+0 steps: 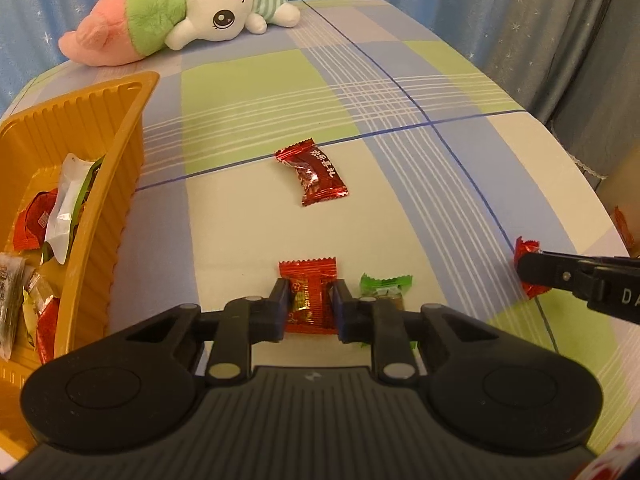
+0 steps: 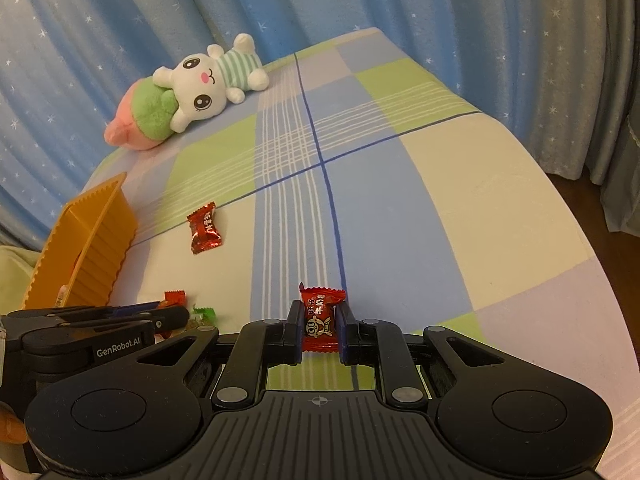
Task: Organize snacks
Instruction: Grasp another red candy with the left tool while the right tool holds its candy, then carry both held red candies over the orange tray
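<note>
Item 1, nearest the lens: left tongs [image 1: 309,307], fingers set on either side of a red-orange candy [image 1: 308,296] and apparently clenched on it; whether the wrapper is lifted off the checked bed sheet [image 1: 460,92] cannot be told.

Item 2: right tongs [image 2: 319,325], likewise closed against a red candy with a cartoon face [image 2: 320,316], right of the left tongs and near the sheet's blue line.

Item 3: green candy [image 1: 385,289], loose, just beside the left tongs' right finger.

Item 4: dark red candy [image 1: 314,176], loose mid-sheet, well apart from both tongs.

Item 5: orange tray [image 1: 120,184], at the left, several wrapped snacks inside.

Item 6: plush rabbit [image 1: 224,4], far edge, not part of the job.

Handling note: squeeze each wrapper at its filled middle, not its crimped ends, lift clear, then carry over the tray's ribbed wall before releasing; the left load has the shorter trip.

View note: only the left wrist view shows the tray's contents; only the right shows the cartoon print and both tongs' spacing.
</note>
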A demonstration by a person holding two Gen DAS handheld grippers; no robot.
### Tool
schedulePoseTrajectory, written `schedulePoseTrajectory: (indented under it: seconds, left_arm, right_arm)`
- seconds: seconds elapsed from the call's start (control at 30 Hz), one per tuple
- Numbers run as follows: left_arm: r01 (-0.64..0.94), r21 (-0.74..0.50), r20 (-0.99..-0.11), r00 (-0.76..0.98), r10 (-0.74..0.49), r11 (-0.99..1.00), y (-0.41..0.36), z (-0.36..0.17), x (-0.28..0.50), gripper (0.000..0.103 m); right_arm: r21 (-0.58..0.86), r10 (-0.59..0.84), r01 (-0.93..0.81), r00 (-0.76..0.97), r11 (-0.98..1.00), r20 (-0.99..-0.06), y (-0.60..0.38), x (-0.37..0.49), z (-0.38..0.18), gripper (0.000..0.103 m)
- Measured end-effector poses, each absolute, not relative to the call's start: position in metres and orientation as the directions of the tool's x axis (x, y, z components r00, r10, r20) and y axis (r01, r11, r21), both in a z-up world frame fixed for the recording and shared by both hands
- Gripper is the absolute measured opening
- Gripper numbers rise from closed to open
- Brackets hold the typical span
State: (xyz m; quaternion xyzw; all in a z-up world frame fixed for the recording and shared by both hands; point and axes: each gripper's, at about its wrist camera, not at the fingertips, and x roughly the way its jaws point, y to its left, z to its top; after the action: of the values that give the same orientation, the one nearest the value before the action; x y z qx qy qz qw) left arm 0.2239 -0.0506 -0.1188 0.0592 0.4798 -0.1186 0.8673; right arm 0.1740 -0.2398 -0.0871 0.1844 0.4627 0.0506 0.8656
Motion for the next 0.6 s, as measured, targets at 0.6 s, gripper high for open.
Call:
schedulePoseTrajectory:
  seconds: [0.6]
  left_arm:
    - [0.231, -0.117, -0.803, 0.55, -0.229, 0.966, -0.023, -0.073, 0.168, 0.02]
  right_arm:
    - [0.395, 0.326, -0.002, 0.566, 0.919, -0.757, -0.22, 0.151, -0.063, 0.017]
